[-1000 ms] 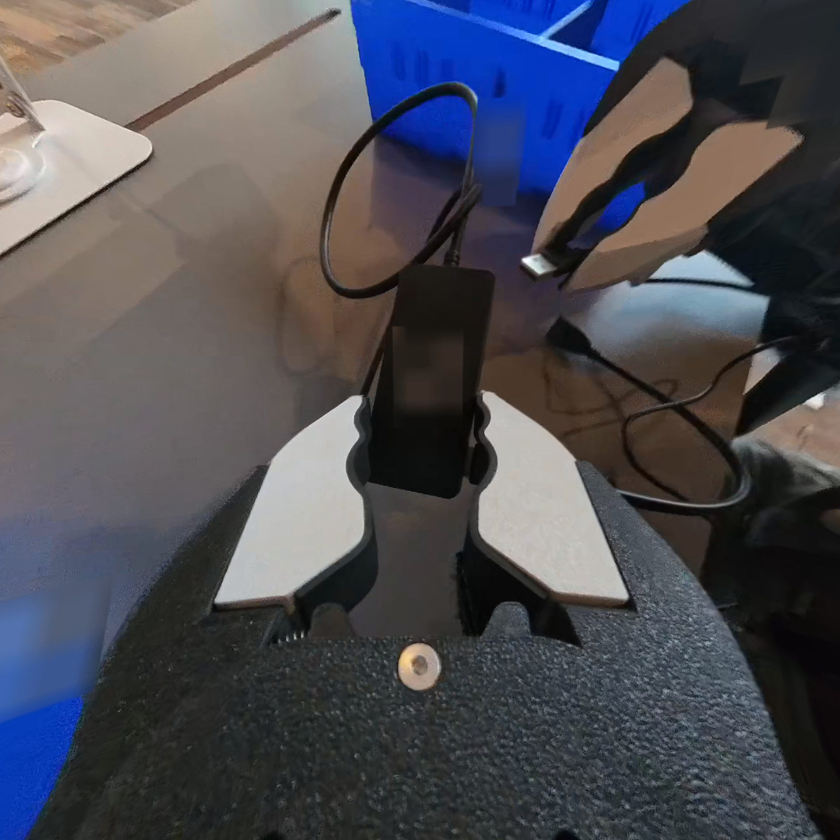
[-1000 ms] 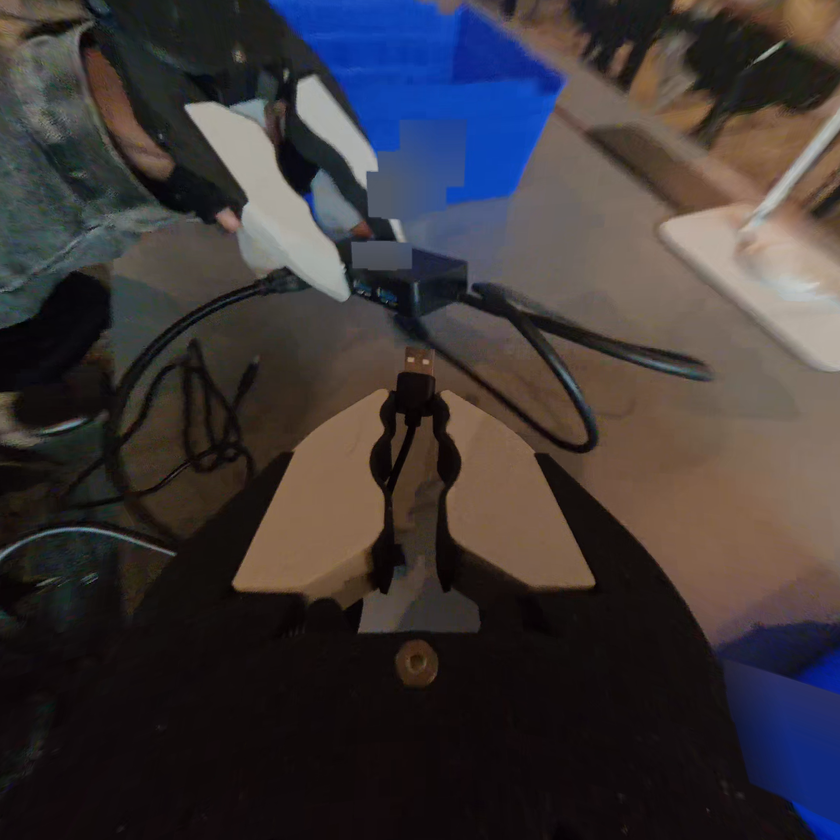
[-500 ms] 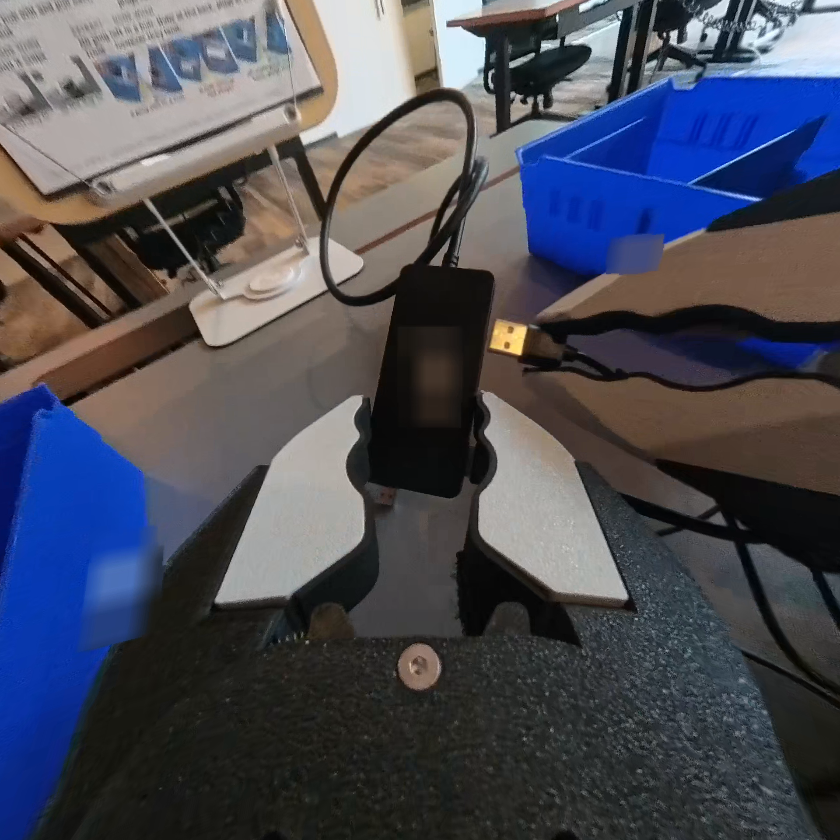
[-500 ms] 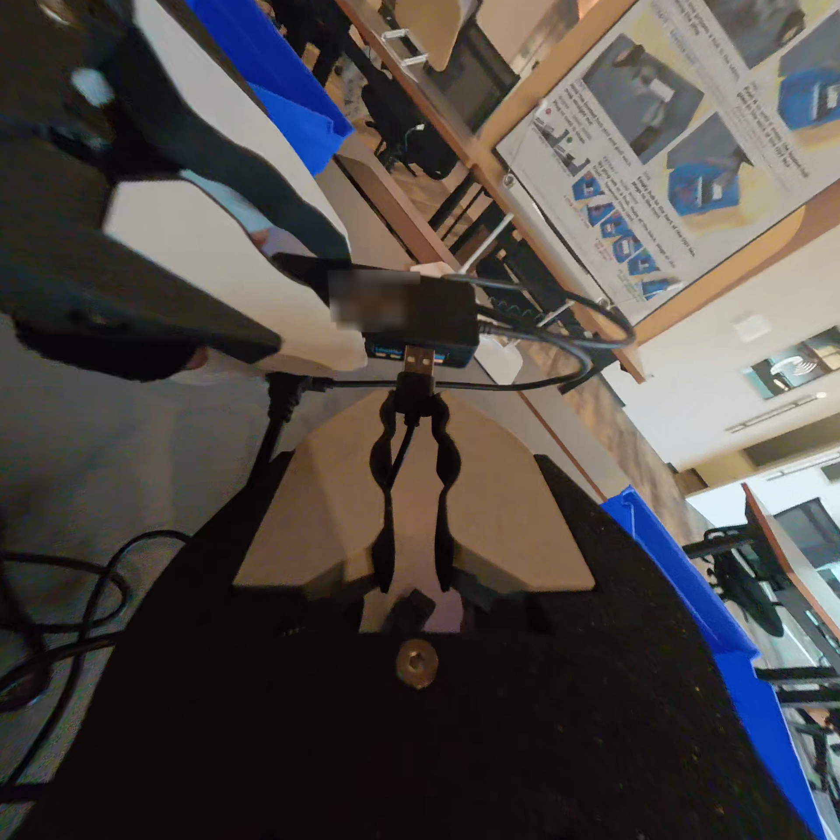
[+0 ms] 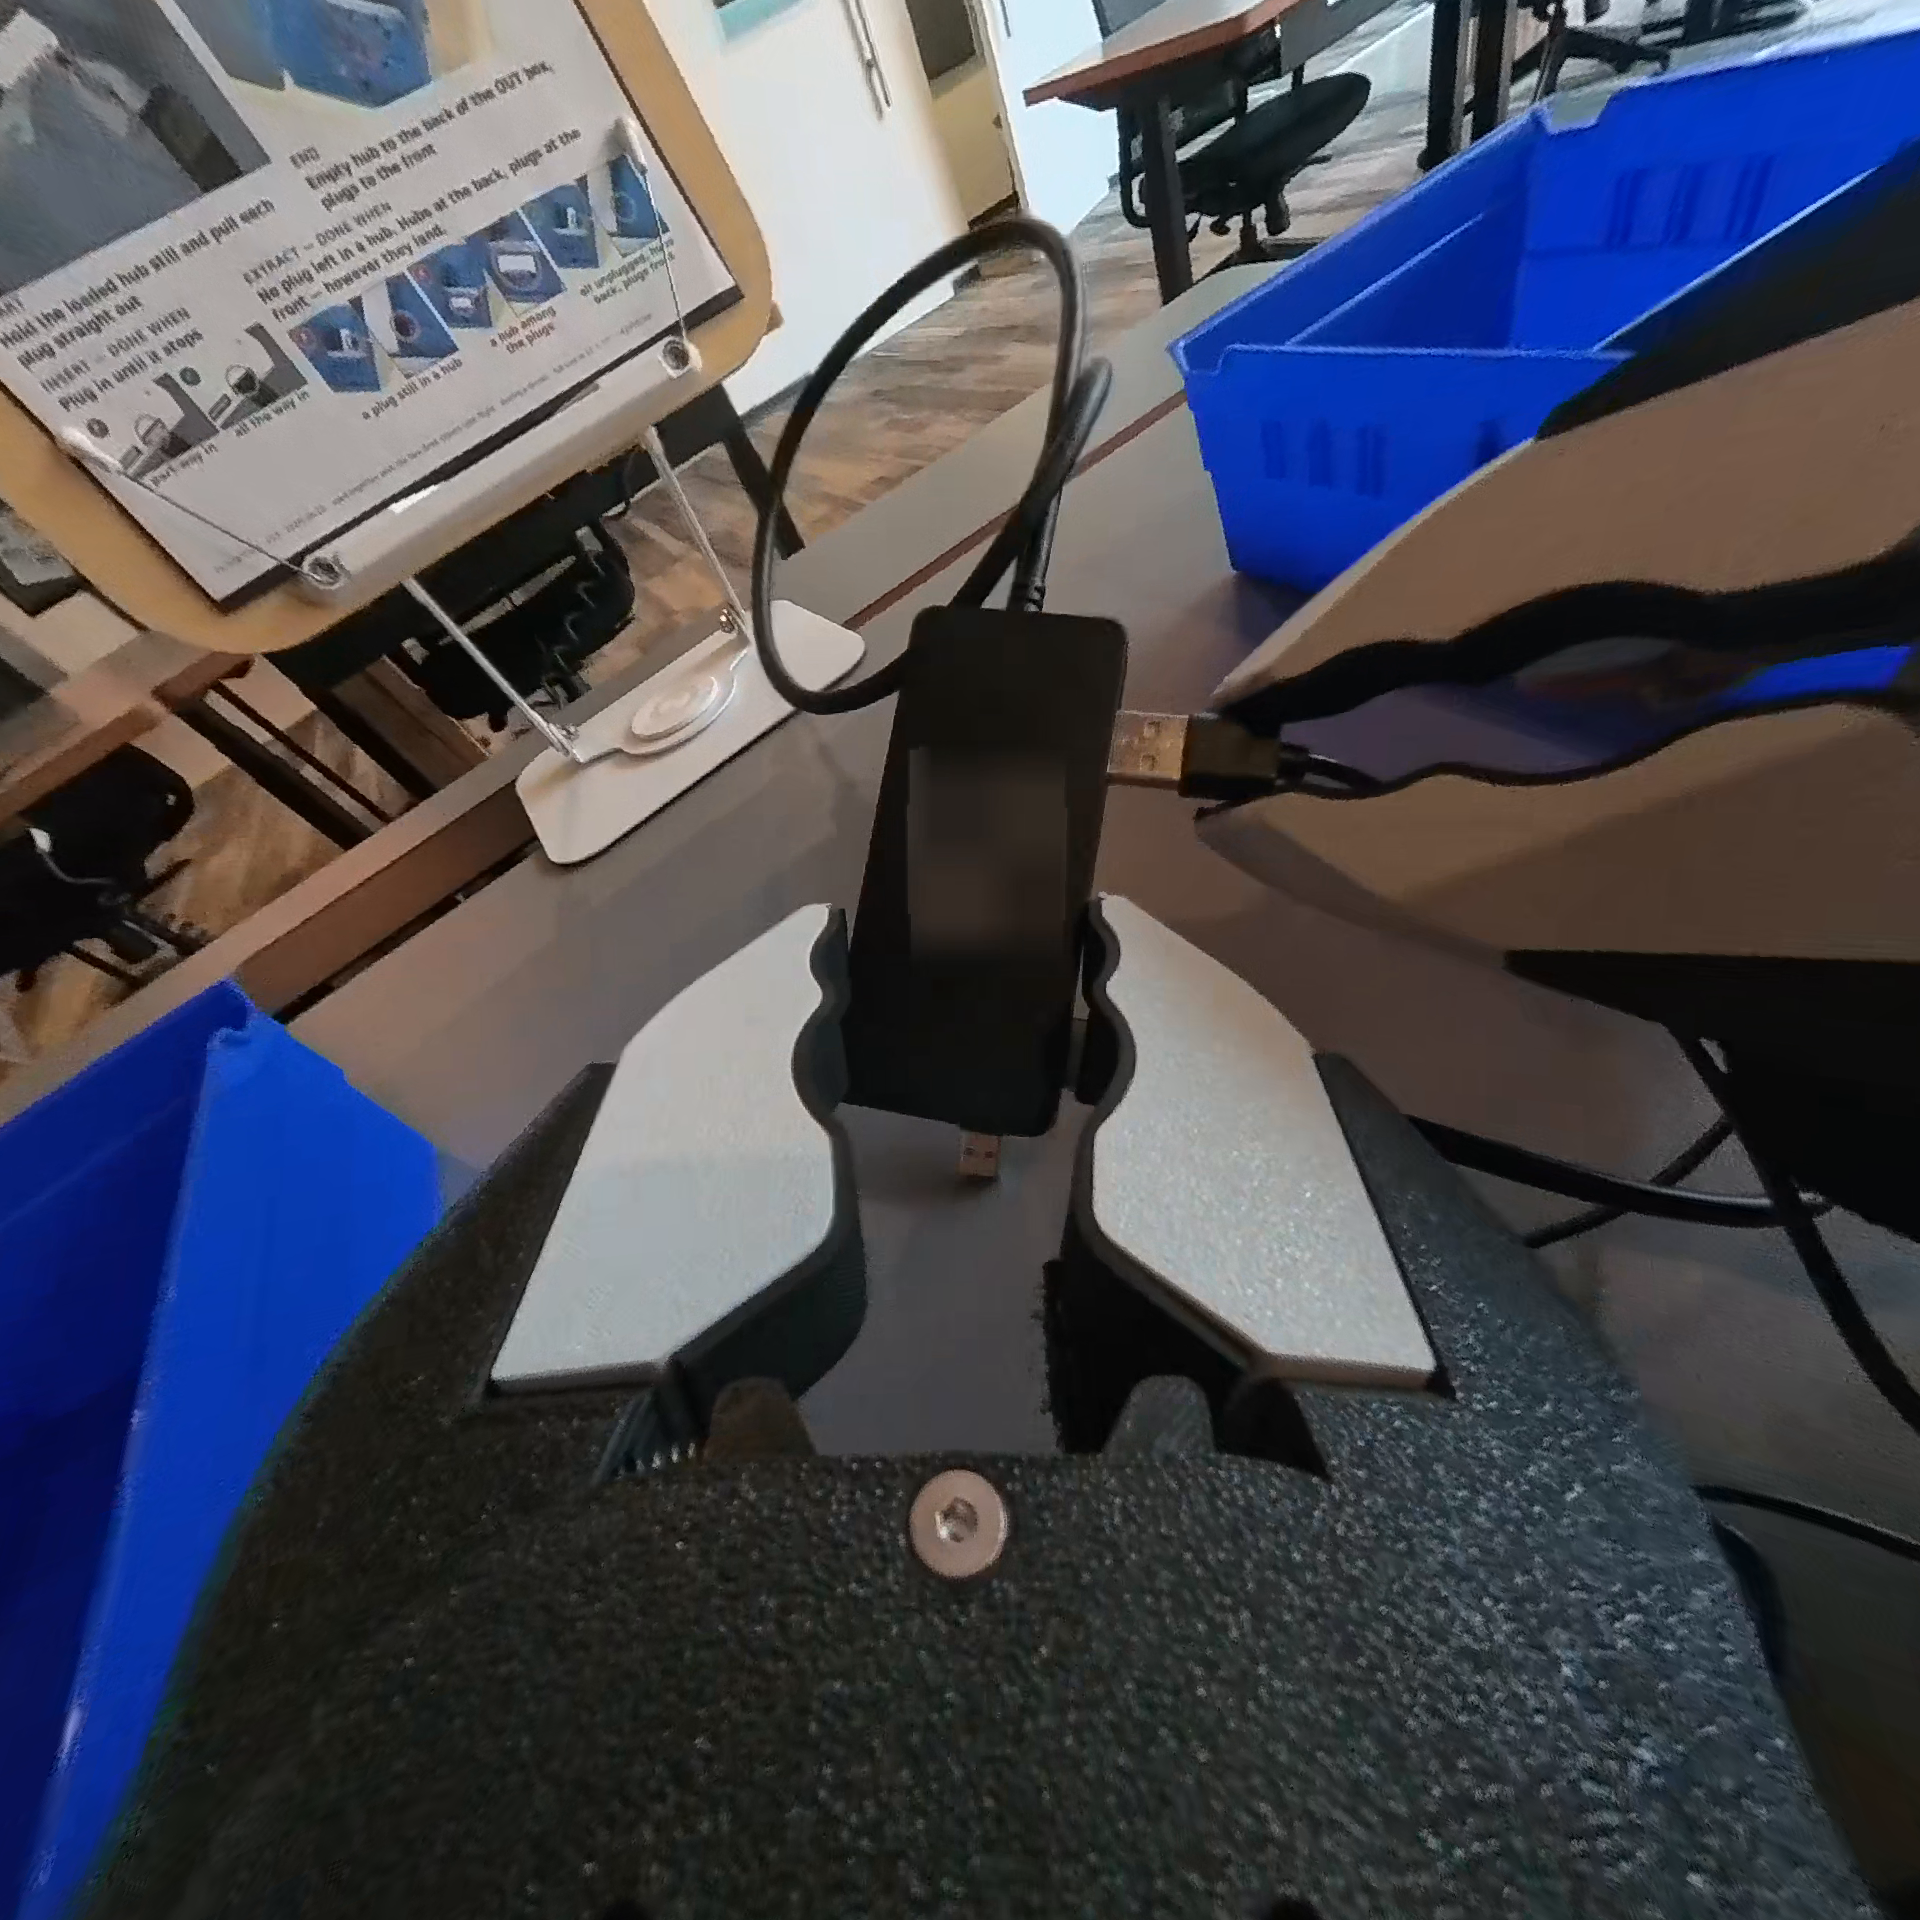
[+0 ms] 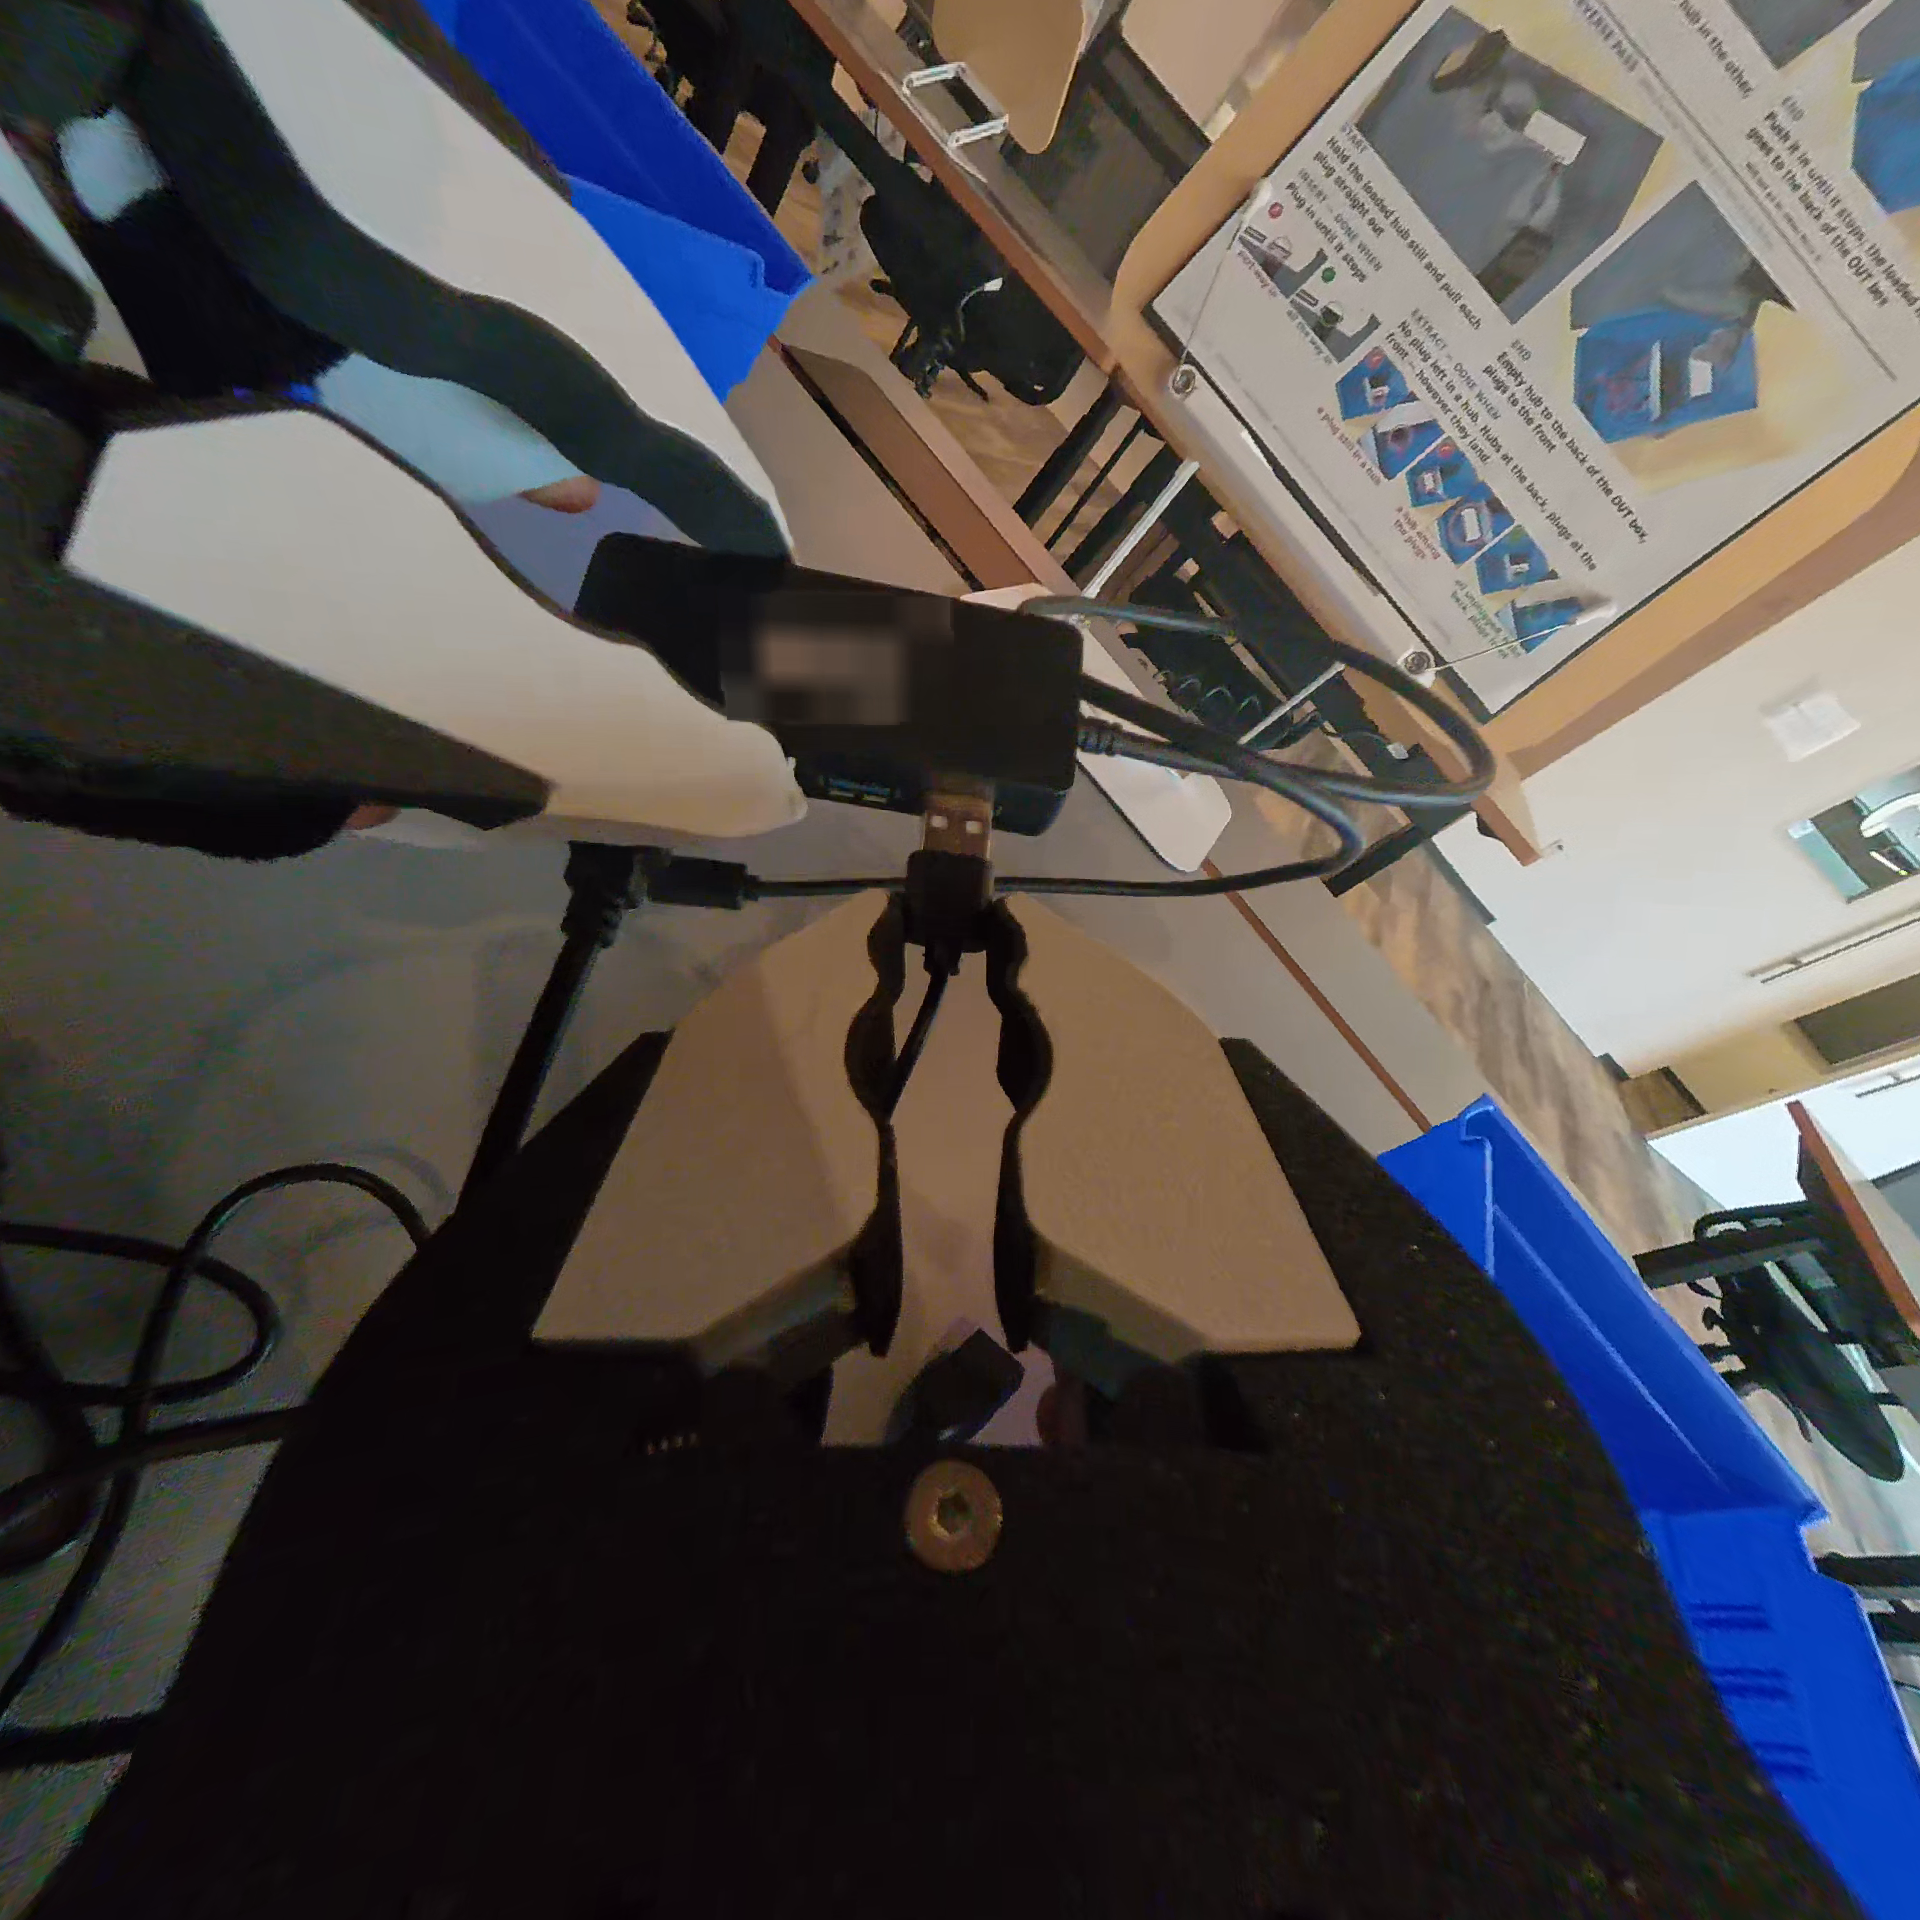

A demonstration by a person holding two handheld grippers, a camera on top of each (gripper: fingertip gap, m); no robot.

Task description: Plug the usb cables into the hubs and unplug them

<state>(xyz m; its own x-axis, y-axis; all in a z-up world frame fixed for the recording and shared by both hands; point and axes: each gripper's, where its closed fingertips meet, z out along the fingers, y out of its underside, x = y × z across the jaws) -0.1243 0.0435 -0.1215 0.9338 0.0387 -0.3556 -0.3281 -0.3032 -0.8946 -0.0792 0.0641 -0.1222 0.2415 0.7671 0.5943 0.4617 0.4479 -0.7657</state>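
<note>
Left claw clamped on black USB hub, held clear above the worktop, hub's looped cable rising beyond. Right claw pinched shut on USB plug; plug's metal tip at the hub's side port, insertion depth unclear. Blue bin well beyond right claw.

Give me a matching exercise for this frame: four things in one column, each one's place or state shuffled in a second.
Things:
1. USB hub
2. USB plug
3. blue bin
4. instruction board

States:
a. propped on a white stand
b. clamped in the left tongs
c. on the table behind the right tongs
d. metal tip at the hub's side ports

Pairs: 1-b, 2-d, 3-c, 4-a
</note>
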